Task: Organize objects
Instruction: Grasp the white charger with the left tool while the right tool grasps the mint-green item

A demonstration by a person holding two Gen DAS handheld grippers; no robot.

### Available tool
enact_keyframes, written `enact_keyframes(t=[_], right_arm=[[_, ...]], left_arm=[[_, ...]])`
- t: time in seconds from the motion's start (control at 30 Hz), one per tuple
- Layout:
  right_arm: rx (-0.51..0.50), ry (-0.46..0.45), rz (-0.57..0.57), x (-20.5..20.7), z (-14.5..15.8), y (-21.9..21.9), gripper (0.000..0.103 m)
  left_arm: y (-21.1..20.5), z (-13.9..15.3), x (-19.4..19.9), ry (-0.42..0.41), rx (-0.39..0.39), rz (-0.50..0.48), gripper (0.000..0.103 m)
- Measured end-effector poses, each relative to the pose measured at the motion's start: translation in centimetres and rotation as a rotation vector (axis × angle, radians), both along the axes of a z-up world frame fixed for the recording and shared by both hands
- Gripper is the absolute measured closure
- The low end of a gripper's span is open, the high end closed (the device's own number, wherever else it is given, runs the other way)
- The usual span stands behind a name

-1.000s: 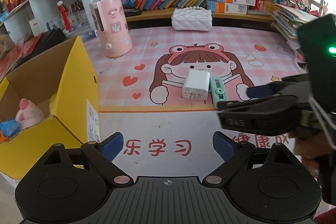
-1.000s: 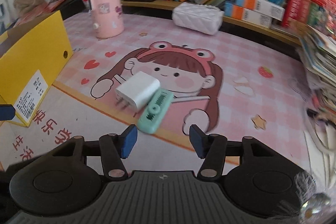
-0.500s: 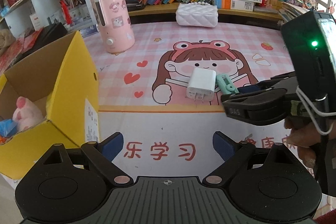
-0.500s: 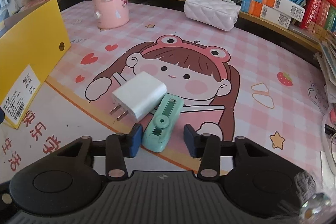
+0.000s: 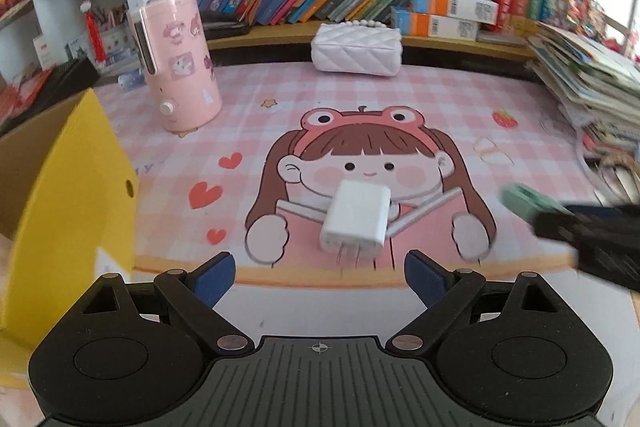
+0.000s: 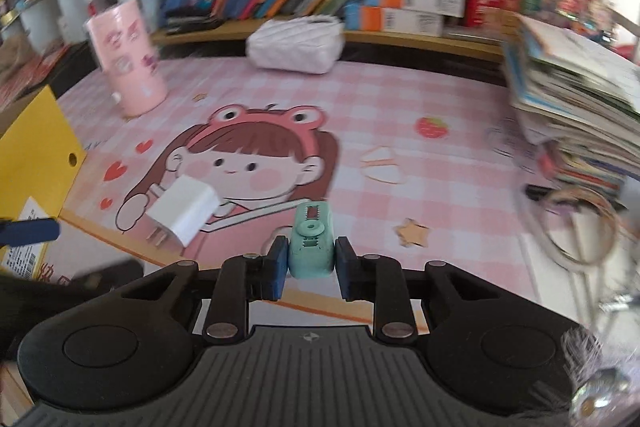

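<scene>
Desk mat (image 5: 420,99): pink checked sheet with a cartoon girl, right part blurred.
Yellow box (image 5: 76,187): cardboard, cut off at the left edge; its contents cannot be seen.
Pink canister (image 5: 176,59): smooth upright cylinder with stickers, at the mat's back left.
White charger (image 5: 356,219): glossy block lying on the girl's book, prongs toward the camera.
Left gripper (image 5: 319,277): blue pads spread wide, nothing between them, charger just ahead.
Right gripper (image 6: 311,269): clamped on the green tool.
Green tool (image 6: 311,243): mint plastic, toothed slot, lifted off the mat right of the charger; its lower end is hidden.
</scene>
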State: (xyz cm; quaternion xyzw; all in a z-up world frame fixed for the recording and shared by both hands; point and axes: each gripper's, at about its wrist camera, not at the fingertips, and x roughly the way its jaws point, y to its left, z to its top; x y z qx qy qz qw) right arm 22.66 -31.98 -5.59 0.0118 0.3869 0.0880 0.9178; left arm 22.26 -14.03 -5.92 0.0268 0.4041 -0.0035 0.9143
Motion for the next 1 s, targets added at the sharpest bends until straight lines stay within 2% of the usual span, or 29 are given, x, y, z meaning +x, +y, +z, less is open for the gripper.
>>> enact_keyframes(t=[0.17,0.3,0.37,0.4,0.47,0.5,0.57,0.6,0.73,0.9,1.0], right_arm=[[-0.053,-0.046,-0.019,-1.3,0.8,-1.1,0.080],[-0.064,-0.046,-0.039,-1.7,1.0,-2.0,0.080],[-0.060,-0.036,-0.051,-1.8,1.0,-2.3,0.080],[-0.058,-0.031,-0.056,-1.9,1.0,-2.5,0.080],[-0.055,-0.026,-0.064,-2.0,1.0,-2.7,0.080],[-0.054,-0.025,-0.065,-2.0,1.0,-2.7,0.080],[-0.054,-0.026,-0.064,-2.1,1.0,-2.7,0.080],[-0.053,-0.027,-0.062,-2.1,1.0,-2.7,0.080],[-0.043,-0.022,-0.055,-2.1,1.0,-2.2,0.080],[-0.031,-0.011,-0.047,-2.4,1.1,-1.7,0.080],[-0.022,-0.006,-0.032,-2.5,1.2,-1.0,0.080]], left_arm=[[-0.2,-1.4,2.5,0.015,-0.051,0.021,0.013],[-0.9,-2.6,3.8,0.038,-0.030,0.007,0.017],[-1.0,-3.2,4.2,0.060,-0.016,0.010,0.024],[-1.0,-3.4,4.3,0.072,-0.013,0.008,0.024],[-0.9,-3.5,4.3,0.060,-0.024,0.009,0.029],[-0.9,-3.5,4.3,0.057,-0.027,0.005,0.032],[-0.9,-3.3,4.2,0.047,-0.029,-0.015,0.053],[-1.0,-3.3,4.1,0.047,-0.027,-0.027,0.058],[-0.7,-2.8,3.8,0.069,-0.042,-0.029,0.058],[-0.2,-0.5,1.9,0.001,-0.045,-0.043,0.061],[0.8,0.8,0.5,-0.015,-0.085,-0.035,0.062]])
